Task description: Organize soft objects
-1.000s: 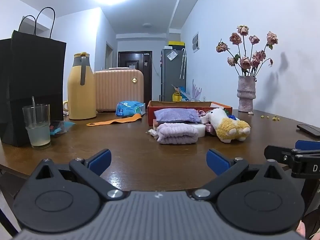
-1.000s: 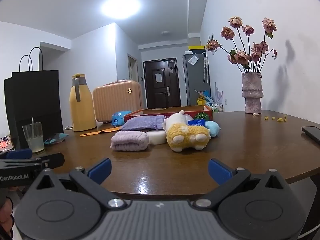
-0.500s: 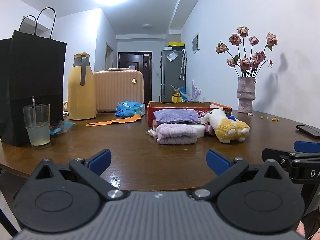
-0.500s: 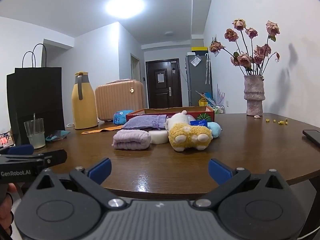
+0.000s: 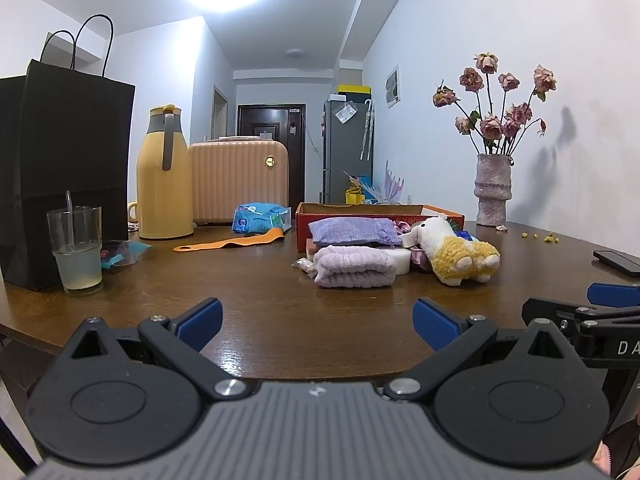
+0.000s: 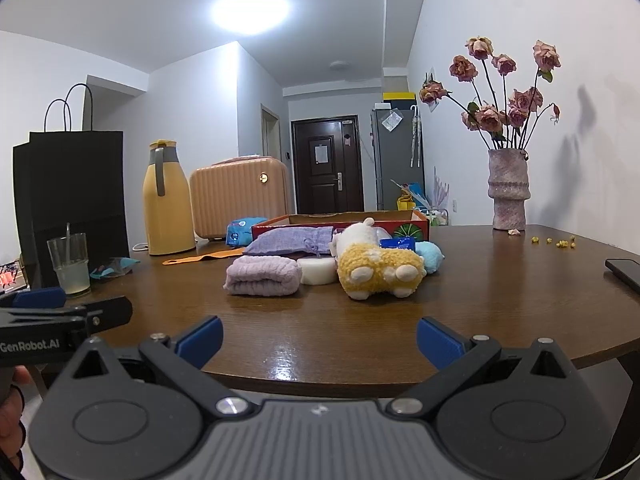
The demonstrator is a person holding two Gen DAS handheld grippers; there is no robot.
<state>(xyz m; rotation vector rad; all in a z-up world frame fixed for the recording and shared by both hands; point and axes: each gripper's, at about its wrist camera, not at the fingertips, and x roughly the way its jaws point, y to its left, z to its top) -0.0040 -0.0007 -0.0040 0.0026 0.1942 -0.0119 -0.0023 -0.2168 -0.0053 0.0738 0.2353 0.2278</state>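
A folded lilac towel [image 5: 354,267] [image 6: 262,276] lies mid-table in front of a red cardboard box [image 5: 378,211] [image 6: 344,220]. A purple pouch [image 5: 354,231] [image 6: 292,240] leans on the box front. Beside the towel are a white sponge [image 6: 317,271] and a yellow-and-white plush alpaca [image 5: 460,254] [image 6: 378,266] lying on its side. A light blue soft ball [image 6: 430,256] sits behind the plush. My left gripper [image 5: 318,322] and right gripper [image 6: 319,340] hover open at the table's near edge, nothing between their fingers, well short of the objects.
On the left stand a black paper bag [image 5: 60,168], a glass with a straw [image 5: 76,250], a yellow thermos [image 5: 164,184] and a peach case [image 5: 238,182]. A vase of dried roses [image 5: 492,190] stands back right. A phone [image 5: 618,262] lies at the right edge.
Both grippers have shifted only slightly; the right wrist view has lowered and edged a little nearer the table. The objects have not moved.
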